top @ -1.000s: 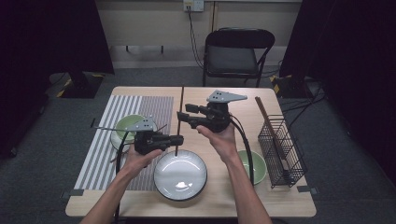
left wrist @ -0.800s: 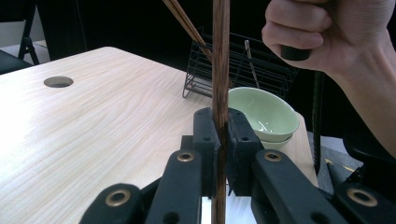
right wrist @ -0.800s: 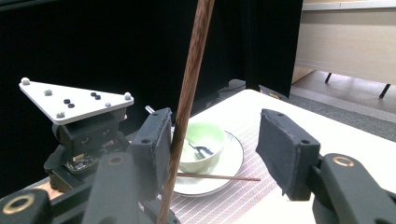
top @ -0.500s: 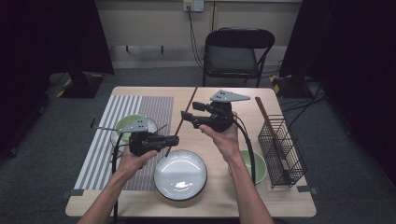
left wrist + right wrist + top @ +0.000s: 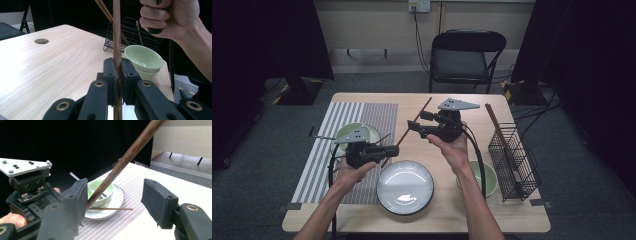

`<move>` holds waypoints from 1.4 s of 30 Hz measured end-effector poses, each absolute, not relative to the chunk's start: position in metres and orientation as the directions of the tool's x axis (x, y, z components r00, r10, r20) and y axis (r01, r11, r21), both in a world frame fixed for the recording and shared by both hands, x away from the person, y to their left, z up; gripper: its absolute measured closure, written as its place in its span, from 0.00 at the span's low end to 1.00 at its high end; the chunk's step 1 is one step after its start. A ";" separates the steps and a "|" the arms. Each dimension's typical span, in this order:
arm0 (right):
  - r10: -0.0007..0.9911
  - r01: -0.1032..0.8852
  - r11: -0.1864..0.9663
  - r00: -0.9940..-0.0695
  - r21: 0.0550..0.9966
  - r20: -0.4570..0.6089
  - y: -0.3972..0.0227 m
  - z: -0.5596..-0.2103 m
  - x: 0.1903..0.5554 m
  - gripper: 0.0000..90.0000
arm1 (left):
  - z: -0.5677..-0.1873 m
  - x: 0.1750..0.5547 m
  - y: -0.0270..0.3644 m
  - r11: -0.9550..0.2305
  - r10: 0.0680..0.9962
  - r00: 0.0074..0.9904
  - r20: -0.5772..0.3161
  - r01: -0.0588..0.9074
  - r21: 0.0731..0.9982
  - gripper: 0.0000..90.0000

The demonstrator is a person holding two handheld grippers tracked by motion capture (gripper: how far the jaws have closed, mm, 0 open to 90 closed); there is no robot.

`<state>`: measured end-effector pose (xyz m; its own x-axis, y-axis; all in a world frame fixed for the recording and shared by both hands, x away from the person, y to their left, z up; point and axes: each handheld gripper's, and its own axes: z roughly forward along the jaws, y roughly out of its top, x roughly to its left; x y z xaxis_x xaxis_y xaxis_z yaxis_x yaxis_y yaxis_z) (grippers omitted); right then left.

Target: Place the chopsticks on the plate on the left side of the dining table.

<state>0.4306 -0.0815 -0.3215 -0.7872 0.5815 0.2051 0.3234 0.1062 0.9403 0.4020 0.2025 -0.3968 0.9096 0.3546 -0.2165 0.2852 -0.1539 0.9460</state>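
My left gripper [image 5: 387, 149] [image 5: 116, 67] is shut on the lower part of a brown chopstick [image 5: 424, 106] [image 5: 116, 30] [image 5: 130, 155]. The chopstick slants up and away over the table. My right gripper [image 5: 416, 123] [image 5: 117, 195] is held above the table's middle. Its jaws have just been opening and now stand wide apart. The chopstick runs between them, close to the left pad [image 5: 81, 192] and well clear of the right one. The right hand [image 5: 170, 20] is near the chopstick's upper part.
A white plate [image 5: 405, 186] lies at the front. Stacked green bowls [image 5: 484, 177] [image 5: 142, 60] sit beside a wire rack [image 5: 512, 160] [image 5: 132, 30] holding chopsticks. A green bowl [image 5: 357, 132] [image 5: 100, 191] on a plate, with a utensil and a chopstick, rests on the striped mat [image 5: 327, 150]. A chair [image 5: 462, 55] stands behind.
The right gripper's jaws stand wider apart around the chopstick than a second ago. Both hands have stayed about where they were.
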 end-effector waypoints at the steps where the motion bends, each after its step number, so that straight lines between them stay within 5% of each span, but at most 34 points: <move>1: 0.582 0.324 0.105 -0.787 0.940 0.206 -0.082 -0.322 0.431 0.42 | -0.397 0.402 0.202 -0.153 0.355 0.909 -0.217 0.286 0.946 0.94; 23: 0.628 0.332 0.102 -0.752 0.938 0.198 -0.091 -0.321 0.443 0.35 | -0.402 0.401 0.201 -0.211 0.362 0.910 -0.205 0.293 0.933 0.93; 42: 0.674 0.343 0.120 -0.718 0.932 0.177 -0.099 -0.330 0.445 0.34 | -0.396 0.399 0.223 -0.143 0.377 0.900 -0.220 0.291 0.946 0.94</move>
<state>0.4454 -0.0991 -0.3299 -0.7176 0.6735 0.1773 0.3429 0.1201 0.9317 0.3987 0.2235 -0.3956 0.8996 0.3772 -0.2199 0.2914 -0.1434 0.9458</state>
